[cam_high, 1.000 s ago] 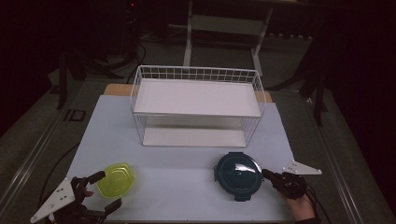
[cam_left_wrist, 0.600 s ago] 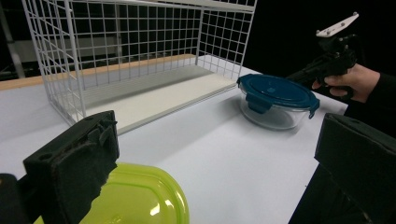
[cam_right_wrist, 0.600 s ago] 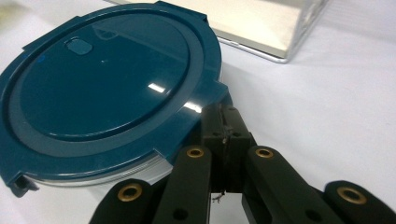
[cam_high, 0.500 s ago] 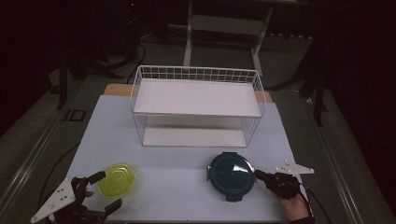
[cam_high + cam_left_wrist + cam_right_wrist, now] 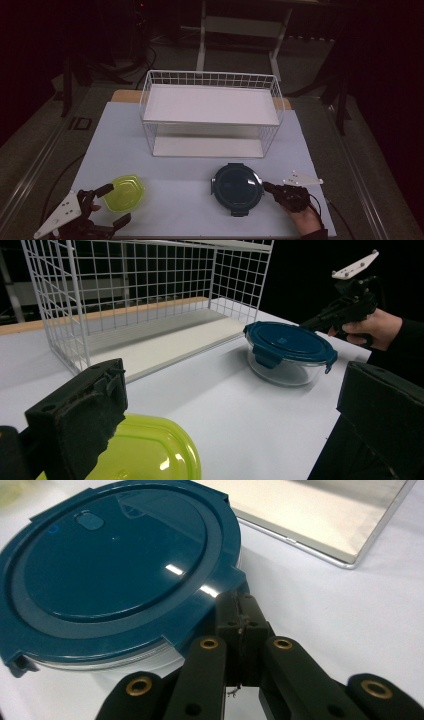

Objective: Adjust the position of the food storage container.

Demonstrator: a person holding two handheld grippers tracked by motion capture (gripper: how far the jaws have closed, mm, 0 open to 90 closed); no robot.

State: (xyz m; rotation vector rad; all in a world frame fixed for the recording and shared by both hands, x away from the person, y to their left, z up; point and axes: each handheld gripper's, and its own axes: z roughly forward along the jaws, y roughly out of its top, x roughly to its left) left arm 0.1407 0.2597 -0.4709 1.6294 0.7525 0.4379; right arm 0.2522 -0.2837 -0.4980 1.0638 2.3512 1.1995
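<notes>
1. Blue-lidded round container (image 5: 237,186) sits near the front edge of the desk (image 5: 190,190), right of centre, in the high view. The right gripper (image 5: 267,186) lies level at its right side, jaws pressed together with nothing between them, tips at or against the lid's rim. The green container (image 5: 126,192) sits near the front-left corner; the left gripper (image 5: 112,204) has its jaws spread wide on either side of it, with no contact visible. A white wire rack (image 5: 210,112) stands at mid-desk, well apart from both containers.

2. Left gripper view: the green container (image 5: 145,455) lies between the wide-set jaws, close to the left pad (image 5: 80,415). Whether the pad touches it cannot be told. Farther off, the blue container (image 5: 287,352) stands just in front of the rack (image 5: 145,295), with the right gripper (image 5: 320,321) at its far side.

3. Right gripper view: the closed tips (image 5: 240,612) butt against a clip tab on the blue lid (image 5: 115,565). The rack's base plate (image 5: 320,515) lies beyond.

4. Step in hand, as judged: the closed right gripper is nudging the blue container across the desk by its rim.

5. Next move, as judged: keep the push low and level on the tab so the tips do not ride up over the lid. Alternatively, back off, open the jaws and grip the rim.
</notes>
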